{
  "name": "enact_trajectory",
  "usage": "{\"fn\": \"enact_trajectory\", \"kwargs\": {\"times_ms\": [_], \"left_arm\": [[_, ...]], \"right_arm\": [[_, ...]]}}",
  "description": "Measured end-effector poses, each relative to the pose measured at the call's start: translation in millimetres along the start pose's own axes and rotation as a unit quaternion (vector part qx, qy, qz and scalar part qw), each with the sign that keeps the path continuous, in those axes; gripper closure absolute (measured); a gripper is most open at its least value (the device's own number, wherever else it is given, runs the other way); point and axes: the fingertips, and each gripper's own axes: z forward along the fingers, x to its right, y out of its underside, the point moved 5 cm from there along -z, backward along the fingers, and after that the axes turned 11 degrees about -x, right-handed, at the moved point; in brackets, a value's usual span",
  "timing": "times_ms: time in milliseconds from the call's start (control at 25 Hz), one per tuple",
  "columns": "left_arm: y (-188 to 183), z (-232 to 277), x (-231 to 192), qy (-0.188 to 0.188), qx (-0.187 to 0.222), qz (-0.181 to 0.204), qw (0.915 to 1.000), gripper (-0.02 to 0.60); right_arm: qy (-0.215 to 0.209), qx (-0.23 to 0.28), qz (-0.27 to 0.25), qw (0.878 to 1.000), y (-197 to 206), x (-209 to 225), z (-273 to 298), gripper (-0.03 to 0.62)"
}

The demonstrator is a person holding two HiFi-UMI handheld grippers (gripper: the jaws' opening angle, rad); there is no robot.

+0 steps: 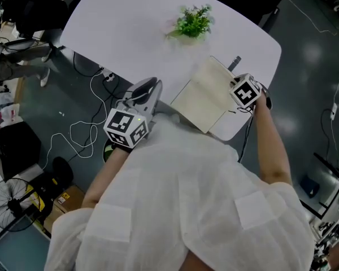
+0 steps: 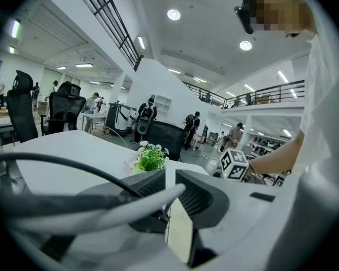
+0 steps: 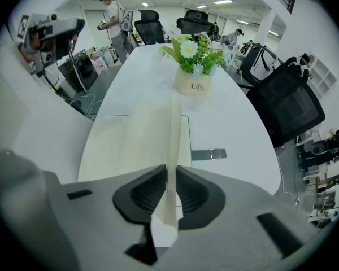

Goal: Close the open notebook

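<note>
The white table (image 1: 118, 27) fills the upper part of the head view, its rounded edge curving close in front of the person. A broad stretch of bare white top runs from the near edge out to the potted plant (image 1: 192, 21). Dark office chairs (image 3: 285, 103) stand off the table's far side, and a white cable (image 1: 85, 131) loops over the grey floor below the left edge.

The notebook (image 1: 206, 92) lies open with cream pages up, at the near right part of the table, one corner close to the edge and well apart from the plant. The right gripper (image 3: 170, 176) points steeply down at the notebook's right side, its claw pinched on a single page (image 3: 173, 129) that stands upright, edge-on between the pads. The left gripper (image 2: 169, 179) hangs over the table's near edge, just left of the notebook. Its claw is narrow, with only a slit between the pads. A pale cream strip shows in that slit, possibly the notebook beyond; nothing looks gripped.

The plant's cream pot (image 3: 193, 83) reads "Life". A grey strap (image 3: 209, 154) with a clasp lies flat on the table beside the notebook's right edge.
</note>
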Motion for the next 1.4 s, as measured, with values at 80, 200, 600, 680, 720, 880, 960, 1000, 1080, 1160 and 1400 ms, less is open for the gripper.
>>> {"fn": "enact_trajectory", "kwargs": {"times_ms": [80,200,600,680,720,880,960,1000,1080,1160,1400], "left_arm": [[0,2,-1,-0.001,-0.002,-0.002,1.0000,0.548],[2,6,0,0.001,-0.006,-0.002,1.0000,0.548],[5,4,2,0.017,-0.006,0.002,0.9998,0.548],[6,1,2,0.021,-0.005,0.004,0.9998,0.548],[7,-1,2,0.023,-0.005,0.006,0.9997,0.548],[12,-9,3,0.034,-0.006,0.012,0.9993,0.547],[14,-12,3,0.040,-0.007,0.016,0.9990,0.548],[15,-13,3,0.044,-0.008,0.019,0.9988,0.548],[17,-17,3,0.051,-0.009,0.024,0.9984,0.548],[19,-21,2,0.058,-0.011,0.029,0.9979,0.548],[24,-32,3,0.077,-0.017,0.045,0.9959,0.548]], "right_arm": [[0.001,-0.011,0.001,1.000,0,5,8,0.533],[0.022,-0.024,-0.001,0.999,-1,13,16,0.513],[0.070,0.009,0.023,0.997,-3,16,-2,0.502],[0.062,0.027,0.037,0.997,-3,8,-8,0.502],[0.056,0.037,0.044,0.997,-4,3,-11,0.502],[0.038,0.062,0.056,0.996,-6,-23,-20,0.502],[0.031,0.068,0.059,0.995,-7,-37,-22,0.503],[0.028,0.070,0.059,0.995,-7,-45,-23,0.505],[0.019,0.073,0.059,0.995,-9,-63,-23,0.510],[0.010,0.071,0.057,0.996,-9,-82,-22,0.514],[-0.013,0.061,0.047,0.997,-8,-135,-14,0.516]]}}
